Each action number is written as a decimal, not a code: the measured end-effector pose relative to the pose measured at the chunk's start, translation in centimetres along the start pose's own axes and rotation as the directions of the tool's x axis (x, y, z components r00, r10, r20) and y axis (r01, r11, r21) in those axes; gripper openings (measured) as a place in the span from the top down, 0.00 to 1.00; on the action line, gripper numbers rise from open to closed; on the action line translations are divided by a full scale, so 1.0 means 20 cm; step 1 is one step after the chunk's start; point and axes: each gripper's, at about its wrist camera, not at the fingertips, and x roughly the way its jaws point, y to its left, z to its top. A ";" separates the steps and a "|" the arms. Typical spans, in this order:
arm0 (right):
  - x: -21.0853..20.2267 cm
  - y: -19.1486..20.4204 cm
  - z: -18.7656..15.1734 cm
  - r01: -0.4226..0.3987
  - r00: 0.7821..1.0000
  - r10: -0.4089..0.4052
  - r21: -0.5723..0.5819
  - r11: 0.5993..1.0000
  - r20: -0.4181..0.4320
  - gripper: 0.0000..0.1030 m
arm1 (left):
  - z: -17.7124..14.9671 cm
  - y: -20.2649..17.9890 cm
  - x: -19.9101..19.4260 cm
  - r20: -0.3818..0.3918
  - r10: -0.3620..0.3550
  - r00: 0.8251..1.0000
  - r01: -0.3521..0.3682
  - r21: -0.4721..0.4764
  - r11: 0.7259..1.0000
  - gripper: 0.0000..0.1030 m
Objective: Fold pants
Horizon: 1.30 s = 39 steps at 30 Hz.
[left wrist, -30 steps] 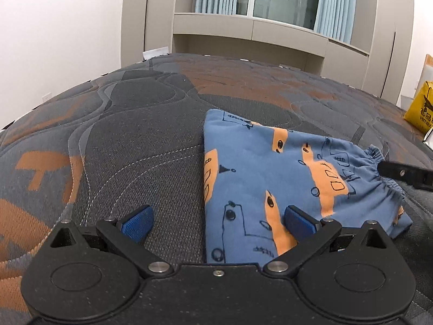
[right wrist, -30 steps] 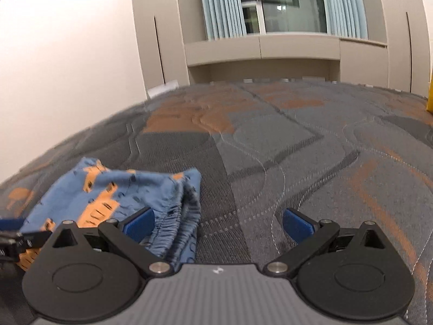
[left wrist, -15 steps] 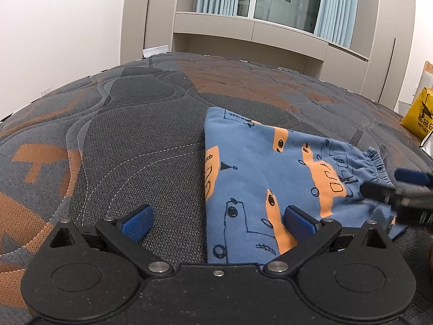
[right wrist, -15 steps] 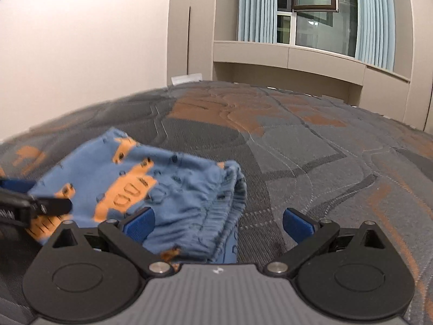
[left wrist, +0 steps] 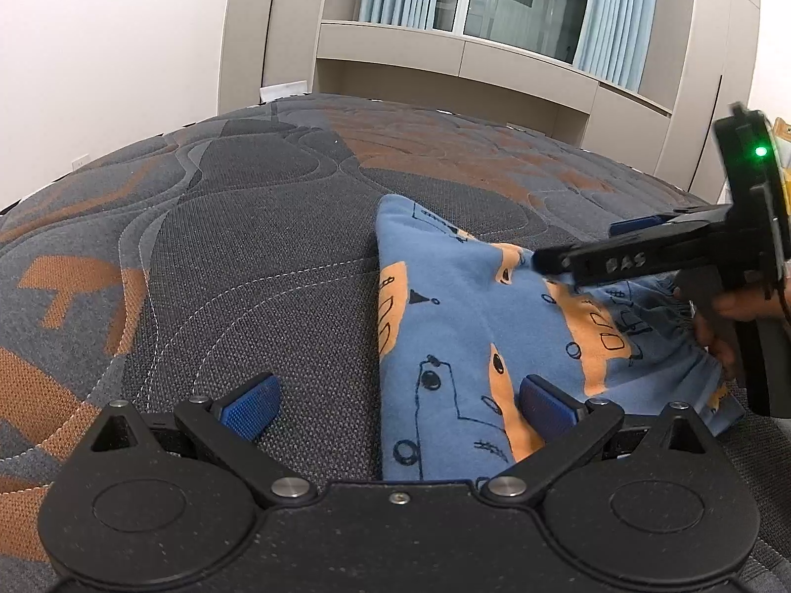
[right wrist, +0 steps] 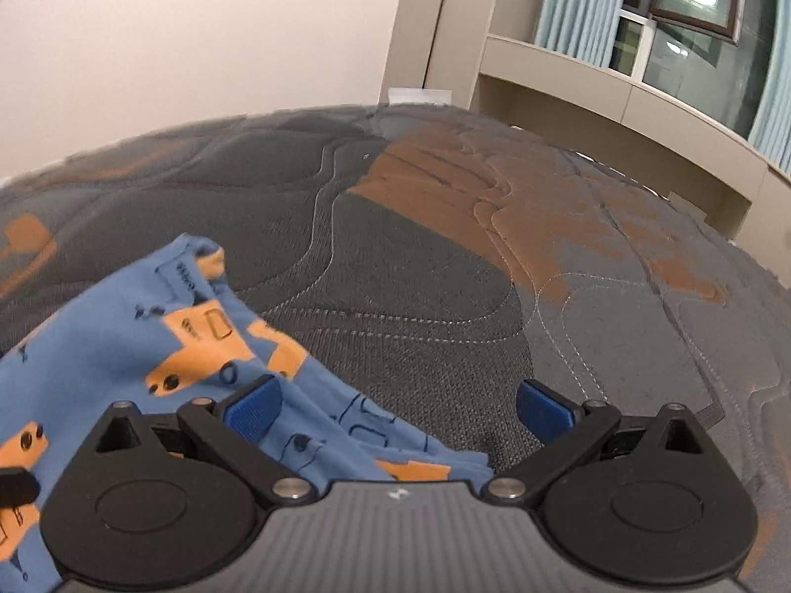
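pants [left wrist: 474, 346]: small blue pair with an orange print, already folded into a compact bundle, lying on the mattress [left wrist: 247, 227] right of the middle, elastic waistband toward the right.

left gripper [left wrist: 398, 398]: your fingers are spread wide and empty. The right pad sits over the near edge of the cloth, the left one over bare mattress.

right gripper [right wrist: 398, 405]: also wide apart, nothing pinched. In the left wrist view you can see it reaching in low over the far right part of the bundle, with your hand [left wrist: 731, 311] behind it.

how it'll handle: honestly it looks like light, floppy knit, so it'll sag and slide apart if you lift one layer only.

where to grab: I'd pinch through all layers at the gathered waistband [left wrist: 692, 331] and at the near left folded edge, since those are the thicker, grippier spots.

watch out: the quilted mattress is grippy, so dragging may bunch it up.
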 end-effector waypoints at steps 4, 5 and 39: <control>-0.15 -0.08 -0.07 0.071 0.991 -0.080 0.086 0.994 0.107 0.00 | 0.00 0.00 0.00 0.000 0.001 1.000 -0.001 0.001 1.000 0.00; -0.19 -0.10 -0.09 0.071 0.990 -0.084 0.113 0.991 0.117 0.00 | 0.00 0.00 0.00 0.000 0.000 1.000 0.000 0.000 1.000 0.00; -0.31 -0.30 -0.48 -0.282 0.959 0.241 0.480 0.831 0.146 0.00 | 0.00 -0.02 0.00 -0.003 0.015 1.000 -0.015 0.019 1.000 0.00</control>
